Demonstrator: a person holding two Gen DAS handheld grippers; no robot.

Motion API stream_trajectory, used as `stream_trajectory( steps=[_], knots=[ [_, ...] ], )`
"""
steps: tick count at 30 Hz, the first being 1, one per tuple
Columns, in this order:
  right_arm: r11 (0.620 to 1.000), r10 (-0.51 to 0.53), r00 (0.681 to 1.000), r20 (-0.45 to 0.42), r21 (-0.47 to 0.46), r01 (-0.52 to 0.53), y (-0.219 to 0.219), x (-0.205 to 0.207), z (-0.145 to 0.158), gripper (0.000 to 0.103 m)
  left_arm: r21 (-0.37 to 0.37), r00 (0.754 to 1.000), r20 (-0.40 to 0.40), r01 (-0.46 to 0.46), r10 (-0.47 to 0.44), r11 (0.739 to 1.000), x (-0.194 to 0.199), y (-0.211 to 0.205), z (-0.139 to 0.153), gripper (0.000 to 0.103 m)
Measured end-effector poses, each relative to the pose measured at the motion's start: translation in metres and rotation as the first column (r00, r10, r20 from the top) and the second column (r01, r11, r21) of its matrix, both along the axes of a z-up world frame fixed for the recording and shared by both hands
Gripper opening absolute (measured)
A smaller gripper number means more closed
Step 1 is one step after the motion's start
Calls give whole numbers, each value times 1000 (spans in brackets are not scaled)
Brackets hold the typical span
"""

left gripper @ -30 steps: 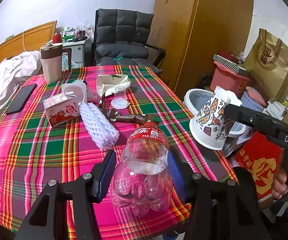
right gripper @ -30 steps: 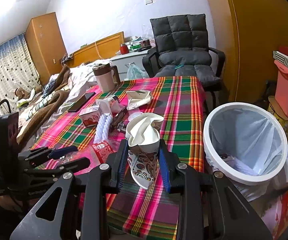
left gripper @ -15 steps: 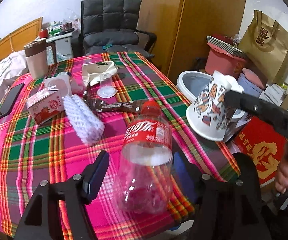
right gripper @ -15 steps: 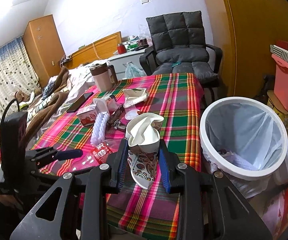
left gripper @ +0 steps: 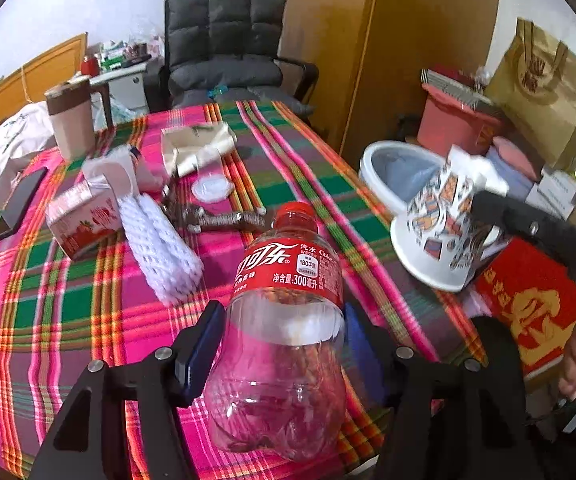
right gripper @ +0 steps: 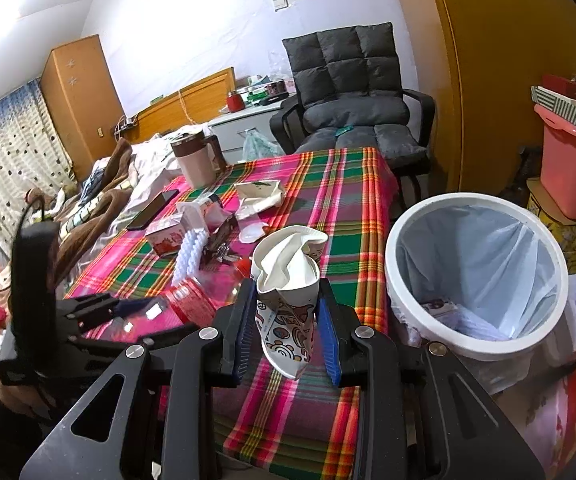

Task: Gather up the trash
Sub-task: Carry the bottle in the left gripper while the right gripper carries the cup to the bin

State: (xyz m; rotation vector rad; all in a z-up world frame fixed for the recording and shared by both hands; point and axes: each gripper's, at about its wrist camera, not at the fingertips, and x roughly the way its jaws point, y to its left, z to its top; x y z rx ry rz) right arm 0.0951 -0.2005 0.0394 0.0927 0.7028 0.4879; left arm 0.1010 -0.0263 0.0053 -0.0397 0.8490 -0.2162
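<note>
The empty cola bottle [left gripper: 284,320] is seen between the left hand-held gripper [left gripper: 280,344], whose jaws have just been closing; contact at the bottle's right side is hidden behind it. The crushed paper cup [right gripper: 288,292] is clamped in the right hand-held gripper [right gripper: 288,336], with the white bin [right gripper: 475,276] at three o'clock, its base cut off.

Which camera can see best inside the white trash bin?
The right wrist view: the trash bin sits close, showing its whole rim, liner and some trash at the bottom. The left wrist view shows it farther off, partly behind the paper cup.
</note>
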Motion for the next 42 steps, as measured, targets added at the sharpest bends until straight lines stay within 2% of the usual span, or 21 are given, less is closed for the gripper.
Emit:
stream_trajectory(
  steps=[6, 11, 28, 36, 42],
  knots=[
    [1000, -28, 999, 18, -10, 28, -11, 1, 4, 32, -28, 998, 60, 13, -11, 1000, 4, -7, 25, 61],
    [998, -62, 998, 20, -11, 62, -25, 5, 4, 32, -51, 997, 69, 40, -36, 998, 16, -24, 32, 61],
    [990, -142, 990, 11, -3, 142, -62, 18, -3, 32, -84, 991, 46, 128, -124, 988, 60, -76, 24, 61],
    [975, -223, 975, -3, -13, 223, -92, 28, -8, 32, -91, 979, 55, 202, -197, 975, 91, -116, 18, 62],
    [964, -265, 964, -26, -35, 264, -106, 34, -14, 32, -95, 969, 29, 246, -244, 965, 115, -144, 7, 62]
  ],
)
